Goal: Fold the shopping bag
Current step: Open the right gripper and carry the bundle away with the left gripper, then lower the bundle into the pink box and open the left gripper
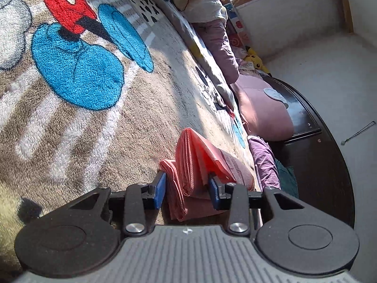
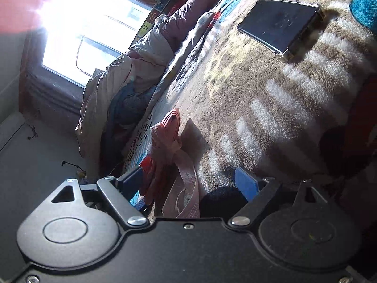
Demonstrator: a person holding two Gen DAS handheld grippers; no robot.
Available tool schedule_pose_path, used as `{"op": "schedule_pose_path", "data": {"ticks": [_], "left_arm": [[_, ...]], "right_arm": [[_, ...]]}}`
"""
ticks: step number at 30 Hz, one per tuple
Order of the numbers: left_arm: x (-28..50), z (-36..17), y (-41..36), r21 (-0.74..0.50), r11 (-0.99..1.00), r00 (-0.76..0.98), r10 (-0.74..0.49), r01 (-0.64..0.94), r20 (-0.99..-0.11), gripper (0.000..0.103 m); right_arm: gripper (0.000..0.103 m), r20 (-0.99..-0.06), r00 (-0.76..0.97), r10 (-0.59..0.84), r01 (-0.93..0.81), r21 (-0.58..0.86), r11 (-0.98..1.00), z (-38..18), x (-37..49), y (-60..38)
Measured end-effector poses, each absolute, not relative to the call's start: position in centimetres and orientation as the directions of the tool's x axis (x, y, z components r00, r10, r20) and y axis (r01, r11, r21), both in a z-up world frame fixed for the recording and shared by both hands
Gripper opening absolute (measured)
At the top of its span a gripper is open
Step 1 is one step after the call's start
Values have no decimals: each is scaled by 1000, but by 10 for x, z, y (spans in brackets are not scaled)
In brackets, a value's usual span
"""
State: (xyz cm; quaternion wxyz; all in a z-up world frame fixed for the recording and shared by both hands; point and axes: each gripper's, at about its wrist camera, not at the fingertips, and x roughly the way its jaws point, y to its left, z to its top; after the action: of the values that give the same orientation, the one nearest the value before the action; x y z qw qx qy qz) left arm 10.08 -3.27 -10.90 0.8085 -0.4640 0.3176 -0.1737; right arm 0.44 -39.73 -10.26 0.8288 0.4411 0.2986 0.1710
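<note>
Both claws differ: left claw [image 1: 186, 186] pinches the folded shopping bag [image 1: 198, 160] (pink), right claw [image 2: 190, 184] gapes.

Strong daylight floods both views. In the right wrist view the window [image 2: 94, 30], up and to the left of the claw, is blown out to plain white, and a pink haze of flare spreads over the corner above it. Sun falls in patches on the fleece blanket [image 2: 259, 89] ahead of the claw, with hard dark shadows between them; the phone [image 2: 280, 26] far ahead on the right gleams along its edge. In the left wrist view a bright band crosses the blanket [image 1: 141, 108] ahead of the claw, and the folded pink bag [image 1: 198, 162] glows where sun strikes it. Both lenses bend straight lines strongly near the edges, and the far bedding looks soft.
</note>
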Motion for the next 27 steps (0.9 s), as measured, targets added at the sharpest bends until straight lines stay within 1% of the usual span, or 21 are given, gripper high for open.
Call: {"op": "schedule_pose_path", "data": {"ticks": [4, 7, 10, 11, 13, 17, 19, 21, 22, 24, 25, 27], "left_arm": [[93, -112, -22, -918, 395, 762, -598, 11, -248, 29], [92, -107, -13, -928, 373, 777, -587, 10, -228, 28], [88, -94, 10, -944, 328, 815, -553, 24, -171, 28], [87, -88, 20, -944, 330, 827, -537, 28, -164, 28], [82, -72, 51, -951, 306, 869, -482, 43, -116, 29], [59, -38, 129, -943, 327, 941, -334, 54, -62, 28], [45, -22, 171, -935, 353, 967, -249, 41, -52, 29], [30, -6, 222, -923, 384, 988, -146, 8, -52, 29], [24, 0, 240, -920, 393, 992, -112, -12, -61, 29], [4, 11, 289, -908, 411, 996, -20, -74, -90, 29], [1, 13, 302, -906, 413, 994, 6, -99, -106, 29], [-10, 11, 335, -893, 408, 981, 94, -192, -168, 29]], "right_arm": [[86, -335, 775, 536, -29, 828, 560, -100, 6, -397], [86, -307, 796, 521, -20, 847, 531, -101, 4, -402], [86, -296, 809, 508, -8, 859, 513, -102, 5, -404], [86, -287, 812, 507, -13, 861, 509, -101, 5, -403], [86, -266, 813, 518, -38, 864, 503, -98, 7, -398], [86, -236, 805, 543, -79, 866, 494, -93, 15, -385], [86, -242, 793, 558, -82, 867, 492, -93, 22, -376], [86, -247, 780, 575, -87, 867, 491, -93, 30, -367], [86, -248, 776, 580, -90, 866, 491, -92, 33, -364], [86, -246, 761, 601, -103, 868, 486, -91, 40, -354], [86, -246, 755, 608, -107, 869, 484, -91, 42, -351], [86, -247, 740, 626, -119, 868, 483, -90, 48, -343]]}}
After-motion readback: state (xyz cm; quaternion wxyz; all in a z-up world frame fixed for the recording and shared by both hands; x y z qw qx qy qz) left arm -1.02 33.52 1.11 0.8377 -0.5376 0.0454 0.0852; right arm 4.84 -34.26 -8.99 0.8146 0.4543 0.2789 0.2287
